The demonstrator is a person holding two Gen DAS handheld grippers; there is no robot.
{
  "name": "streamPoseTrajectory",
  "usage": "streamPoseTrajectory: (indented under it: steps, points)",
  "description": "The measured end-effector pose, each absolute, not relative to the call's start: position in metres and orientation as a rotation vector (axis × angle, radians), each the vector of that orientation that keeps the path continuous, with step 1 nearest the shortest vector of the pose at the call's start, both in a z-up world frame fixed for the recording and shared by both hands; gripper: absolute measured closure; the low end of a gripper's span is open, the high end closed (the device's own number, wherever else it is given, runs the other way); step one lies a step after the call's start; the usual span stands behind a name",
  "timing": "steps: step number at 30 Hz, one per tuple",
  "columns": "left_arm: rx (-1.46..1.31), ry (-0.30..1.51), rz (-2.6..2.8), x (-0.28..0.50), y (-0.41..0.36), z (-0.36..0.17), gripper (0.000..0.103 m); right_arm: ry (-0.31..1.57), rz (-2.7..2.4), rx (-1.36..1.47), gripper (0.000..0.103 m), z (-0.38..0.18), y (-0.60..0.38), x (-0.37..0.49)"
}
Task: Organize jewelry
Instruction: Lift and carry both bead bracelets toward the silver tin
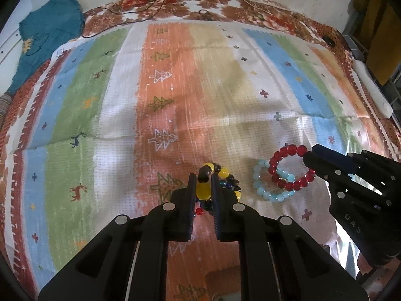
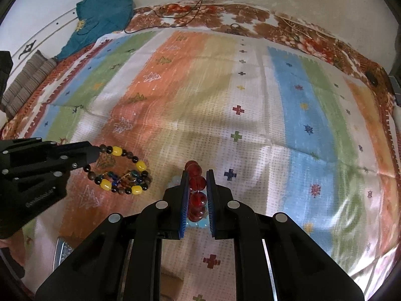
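Note:
My left gripper (image 1: 203, 178) is shut on a yellow and dark bead bracelet (image 1: 203, 190), which also shows in the right wrist view (image 2: 117, 173) with a small blue and amber beaded piece inside its loop. My right gripper (image 2: 196, 175) is shut on a red bead bracelet (image 2: 196, 183). In the left wrist view the red bracelet (image 1: 288, 168) hangs as a ring from the right gripper (image 1: 309, 159), over a pale blue bead bracelet (image 1: 268, 188) lying on the cloth. A loose red bead (image 1: 199, 211) sits under the left fingers.
A striped cloth (image 1: 200, 87) with trees and crosses covers a floral bedspread (image 1: 213, 5). A teal garment (image 1: 50, 30) lies at the far left, with cables (image 1: 140, 12) along the back. A white object (image 1: 373, 90) lies at the right edge.

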State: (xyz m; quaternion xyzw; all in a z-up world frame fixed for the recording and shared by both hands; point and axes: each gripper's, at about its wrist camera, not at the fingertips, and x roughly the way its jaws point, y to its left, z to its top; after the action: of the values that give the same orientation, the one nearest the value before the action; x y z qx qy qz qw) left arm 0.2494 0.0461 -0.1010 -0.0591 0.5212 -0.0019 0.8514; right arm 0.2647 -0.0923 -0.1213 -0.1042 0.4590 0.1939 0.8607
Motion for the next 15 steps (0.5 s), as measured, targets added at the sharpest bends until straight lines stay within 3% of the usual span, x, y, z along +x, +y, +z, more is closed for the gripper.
streamPoseTrajectory:
  steps: [15]
  points:
    - [-0.131,1.062,0.015,0.231,0.056,-0.077,0.092,0.945,0.415,-0.208,0.089,-0.111,-0.100,0.245]
